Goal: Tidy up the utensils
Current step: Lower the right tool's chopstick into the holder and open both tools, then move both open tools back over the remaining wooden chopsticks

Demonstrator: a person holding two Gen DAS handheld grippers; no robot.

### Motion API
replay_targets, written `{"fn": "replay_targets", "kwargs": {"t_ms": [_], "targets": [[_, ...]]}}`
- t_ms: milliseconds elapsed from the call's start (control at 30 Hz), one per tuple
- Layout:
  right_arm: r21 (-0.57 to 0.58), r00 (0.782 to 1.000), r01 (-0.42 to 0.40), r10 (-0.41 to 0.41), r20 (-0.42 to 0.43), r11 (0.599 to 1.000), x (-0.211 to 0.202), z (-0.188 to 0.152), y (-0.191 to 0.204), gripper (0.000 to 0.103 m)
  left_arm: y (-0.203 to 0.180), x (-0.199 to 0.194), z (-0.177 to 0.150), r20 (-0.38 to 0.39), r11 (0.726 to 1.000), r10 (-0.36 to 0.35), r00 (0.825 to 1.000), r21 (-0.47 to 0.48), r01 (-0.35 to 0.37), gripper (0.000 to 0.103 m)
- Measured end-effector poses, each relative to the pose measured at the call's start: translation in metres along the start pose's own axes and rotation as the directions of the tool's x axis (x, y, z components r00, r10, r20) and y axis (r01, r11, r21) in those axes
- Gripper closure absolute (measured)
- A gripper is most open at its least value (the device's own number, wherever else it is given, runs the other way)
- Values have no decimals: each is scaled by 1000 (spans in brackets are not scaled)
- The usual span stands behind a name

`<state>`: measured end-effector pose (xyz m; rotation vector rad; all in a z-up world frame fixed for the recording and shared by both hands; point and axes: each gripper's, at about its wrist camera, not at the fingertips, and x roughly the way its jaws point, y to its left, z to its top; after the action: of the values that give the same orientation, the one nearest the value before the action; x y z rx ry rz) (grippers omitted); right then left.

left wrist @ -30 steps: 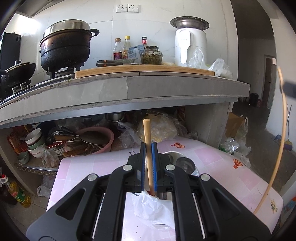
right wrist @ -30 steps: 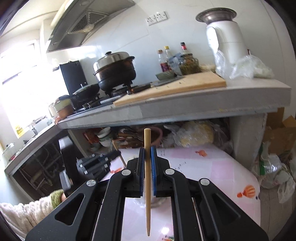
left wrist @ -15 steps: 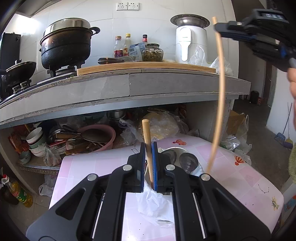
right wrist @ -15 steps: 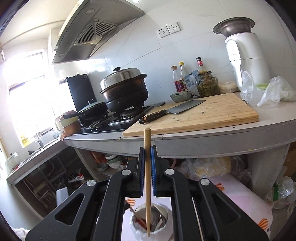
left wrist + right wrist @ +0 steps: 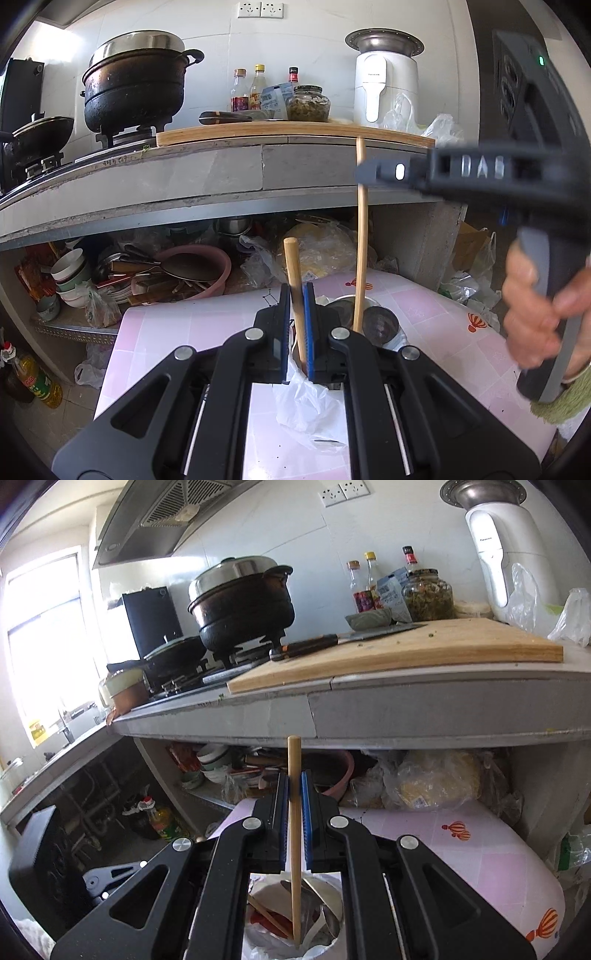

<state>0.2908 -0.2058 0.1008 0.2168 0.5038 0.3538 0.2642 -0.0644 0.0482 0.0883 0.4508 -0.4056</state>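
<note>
A wooden chopstick (image 5: 297, 295) is clamped between the blue-lined fingers (image 5: 309, 332) of the left gripper (image 5: 297, 325), its blunt top standing clear above them and leaning slightly toward eleven o'clock. In the left wrist view the right gripper (image 5: 365, 173) is seen from the side at about two o'clock, carried by a hand (image 5: 535, 306) wrapped around its grey handle (a green cuff shows below the wrist). A second chopstick (image 5: 361, 236) is pinched by it near the top and hangs almost upright, its lower end reaching down into a metal utensil cup (image 5: 380, 321) that stands on the pink-checked counter (image 5: 443, 332) just beyond the left gripper's tips.

In the right wrist view the same second chopstick is held tight between that gripper's closed fingers (image 5: 306, 812), running from twelve o'clock down to six o'clock. Its tip sits inside the mouth of the cup, which is wrapped in a white plastic bag (image 5: 325, 949); a spoon bowl and another, slanted chopstick (image 5: 267, 915) are seen lying in the cup. Whether the tip touches the bottom cannot be told.

Behind, a wooden cutting board (image 5: 406, 653) with a cleaver (image 5: 332, 638) on it lies on the grey kitchen ledge (image 5: 406, 709), left of which a black pot (image 5: 243, 605) sits on the stove.
</note>
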Motion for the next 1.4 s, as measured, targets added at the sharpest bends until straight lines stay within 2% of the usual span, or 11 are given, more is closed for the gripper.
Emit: {"fn": "replay_targets", "kwargs": {"t_ms": [233, 367, 433, 533, 633, 767, 900, 1033, 1133, 1300, 1400], "targets": [[39, 994, -37, 41, -98, 999, 14, -24, -10, 95, 1, -1, 2, -2, 1000, -2, 1000, -15, 2, 96], [57, 988, -56, 64, -140, 997, 16, -32, -14, 95, 5, -5, 3, 7, 999, 2, 1000, -35, -1, 81], [67, 985, -65, 75, -153, 996, 14, -34, -16, 90, 6, -8, 4, 7, 999, 0, 1000, -44, 1, 78], [90, 985, -80, 92, -146, 993, 6, -36, -21, 73, 7, -14, 5, 18, 999, 7, 1000, -48, -6, 73], [110, 986, -102, 116, -123, 989, -8, -34, -25, 68, 8, -21, 5, 31, 999, 9, 999, -54, -7, 67], [131, 987, -121, 133, -92, 984, -32, -33, -32, 67, 7, -32, 6, 42, 998, 8, 999, -68, -5, 61], [144, 990, -129, 135, -34, 981, -75, -41, -44, 64, 4, -48, 3, 59, 998, -6, 998, -66, 10, 56], [169, 997, -74, 76, -8, 983, -120, -64, -64, 62, -6, -66, -5, 66, 997, -57, 996, -47, 60, 52], [189, 1000, 2, 3, -26, 982, -148, -89, -81, 62, -15, -78, -17, 51, 990, -136, 989, -37, 138, 51], [220, 990, 111, -88, -115, 969, -173, -147, -99, 62, -42, -79, -50, -33, 963, -271, 962, -15, 271, 49], [249, 975, 168, -123, -188, 954, -170, -185, -108, 63, -63, -70, -73, -98, 953, -302, 948, 6, 304, 49]]}}
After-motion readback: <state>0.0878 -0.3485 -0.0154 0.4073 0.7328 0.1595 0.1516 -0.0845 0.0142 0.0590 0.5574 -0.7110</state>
